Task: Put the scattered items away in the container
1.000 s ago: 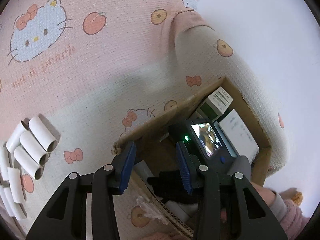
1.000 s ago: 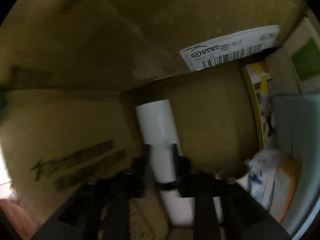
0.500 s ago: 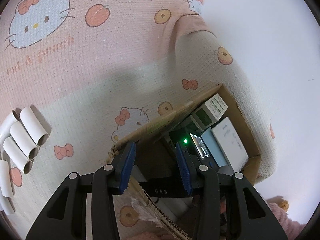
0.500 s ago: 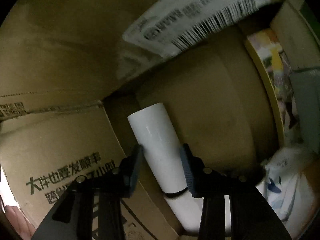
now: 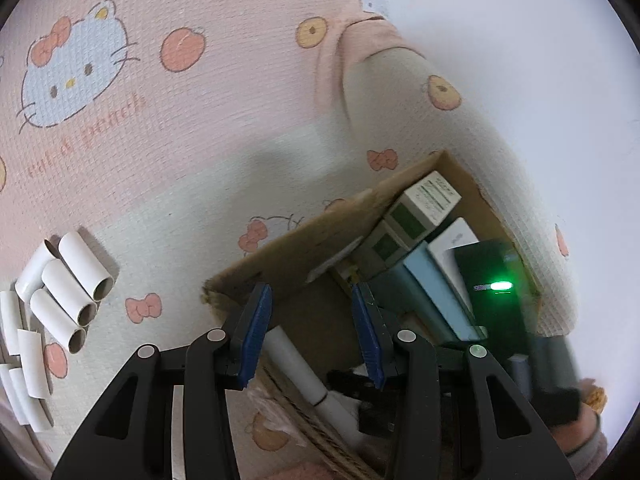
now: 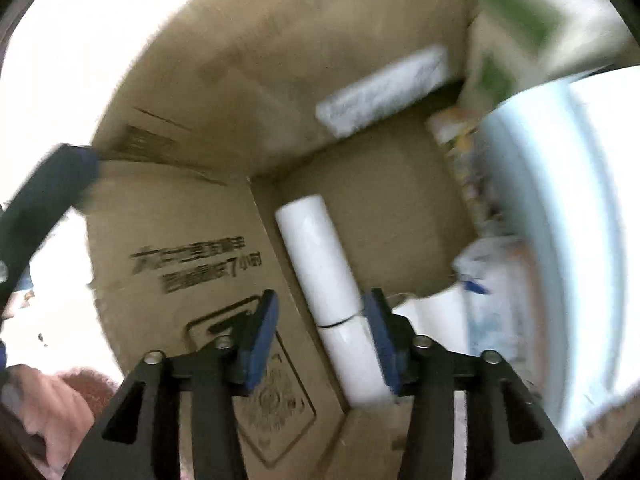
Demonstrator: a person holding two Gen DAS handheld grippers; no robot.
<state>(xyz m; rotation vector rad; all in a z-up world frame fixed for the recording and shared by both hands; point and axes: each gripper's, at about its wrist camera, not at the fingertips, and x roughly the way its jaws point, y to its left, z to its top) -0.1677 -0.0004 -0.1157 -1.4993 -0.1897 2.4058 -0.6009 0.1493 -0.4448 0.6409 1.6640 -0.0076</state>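
— So what has just changed in the cardboard box?
— The right hand-held gripper has just been opening; its pads now stand clear of the white tube, which lies on the box floor against the side wall. One item tidied.
— And a second ago?
— It clamped that tube. The left hand-held gripper hangs open and empty; more tubes wait on the bedspread.

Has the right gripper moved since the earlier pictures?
Yes. The right gripper has pulled back up from the white tube lying in the box, its jaws just opening.
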